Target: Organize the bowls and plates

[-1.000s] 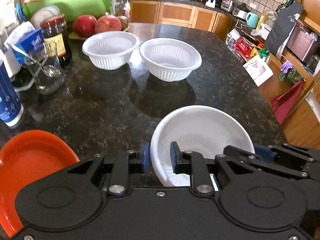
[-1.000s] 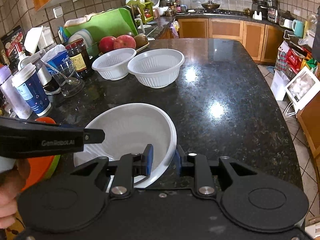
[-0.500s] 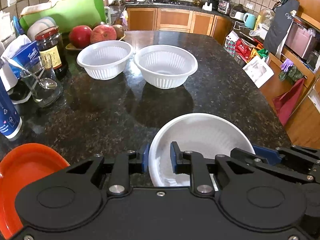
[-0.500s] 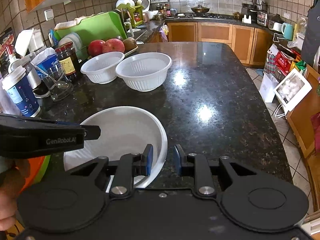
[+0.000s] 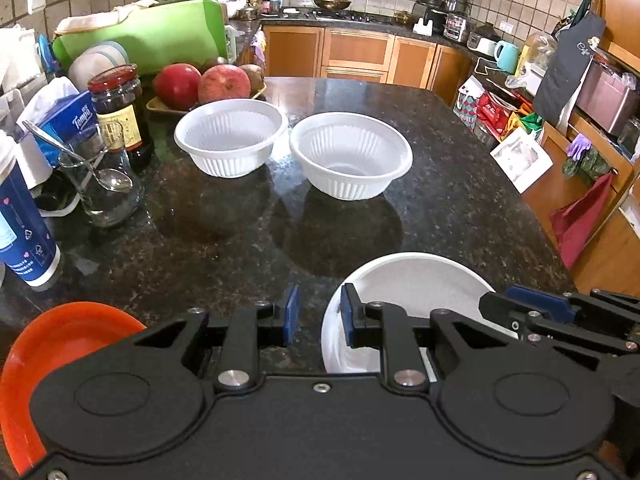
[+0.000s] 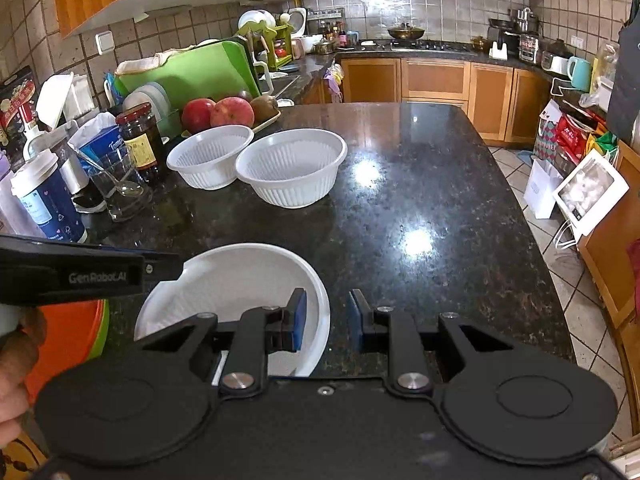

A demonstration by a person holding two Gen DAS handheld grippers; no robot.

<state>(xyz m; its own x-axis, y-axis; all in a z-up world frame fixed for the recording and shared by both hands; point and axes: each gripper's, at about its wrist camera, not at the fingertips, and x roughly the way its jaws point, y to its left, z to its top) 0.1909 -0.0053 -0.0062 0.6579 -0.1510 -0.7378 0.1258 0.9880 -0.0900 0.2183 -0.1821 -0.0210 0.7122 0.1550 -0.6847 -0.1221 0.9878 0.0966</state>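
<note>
A white plate (image 5: 416,284) lies on the black granite counter (image 5: 240,240), close in front of both grippers. My left gripper (image 5: 320,314) straddles its left rim, open, with counter showing between the outer pad and the rim. My right gripper (image 6: 326,318) straddles the right rim of the plate (image 6: 240,280) the same way, open. Two ribbed white bowls (image 5: 232,140) (image 5: 352,156) stand side by side farther back. An orange plate (image 5: 60,344) sits at the near left; in the right wrist view it rests on a green one (image 6: 100,328).
Along the left stand a blue cup (image 5: 20,232), a glass with a spoon (image 5: 100,184), a dark jar (image 5: 120,112) and a fruit tray (image 5: 200,84). The counter's edge (image 6: 520,200) drops to the floor on the right. A hand (image 6: 16,360) holds the left gripper.
The white plate sits lower in both views. Its rim has drifted from each gripper's outer pad toward the inner one. Both jaw gaps look the same.
</note>
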